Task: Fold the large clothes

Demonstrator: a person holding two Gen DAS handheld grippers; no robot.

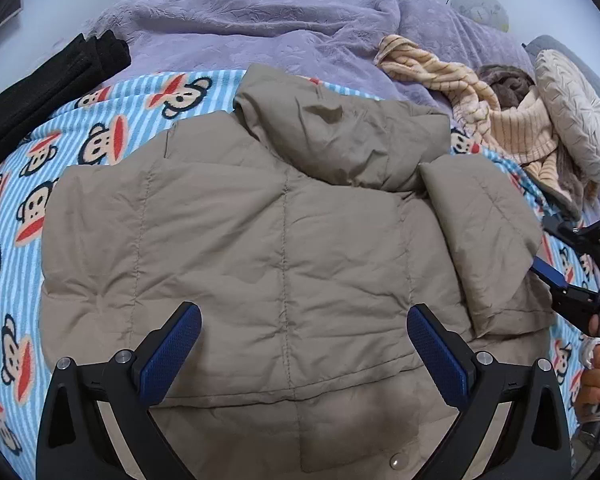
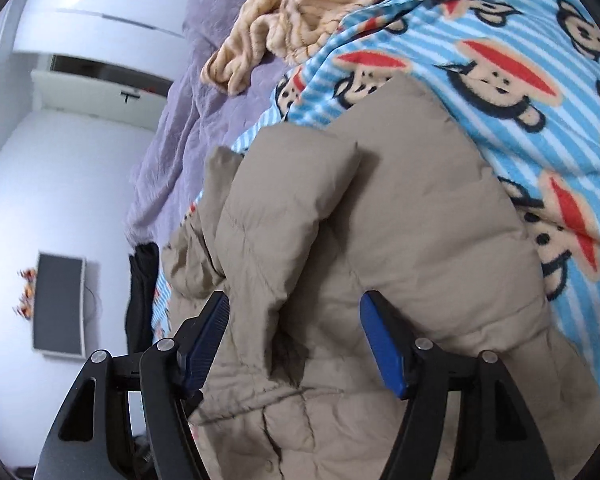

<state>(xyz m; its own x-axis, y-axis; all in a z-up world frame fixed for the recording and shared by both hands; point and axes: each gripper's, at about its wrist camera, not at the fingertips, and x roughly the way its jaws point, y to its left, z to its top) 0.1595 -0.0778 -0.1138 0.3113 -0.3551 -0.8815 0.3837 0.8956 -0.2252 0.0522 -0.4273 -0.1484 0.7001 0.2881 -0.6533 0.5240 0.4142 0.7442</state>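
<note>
A tan puffer jacket (image 1: 268, 232) lies back-up across the middle of the frame on a monkey-print blanket (image 1: 16, 184), hood (image 1: 332, 136) at the top, one sleeve (image 1: 488, 236) folded in at centre right; the left claw (image 1: 304, 344) hovers over the hem at the bottom, jaws wide and empty; the right claw (image 2: 296, 340), at the right edge in the left view, stands open astride the sleeve, pads clear of the cloth; a purple blanket (image 1: 260, 28) fills the top, a striped garment (image 1: 500, 112) the upper right, a black garment (image 1: 52, 80) the upper left.
</note>
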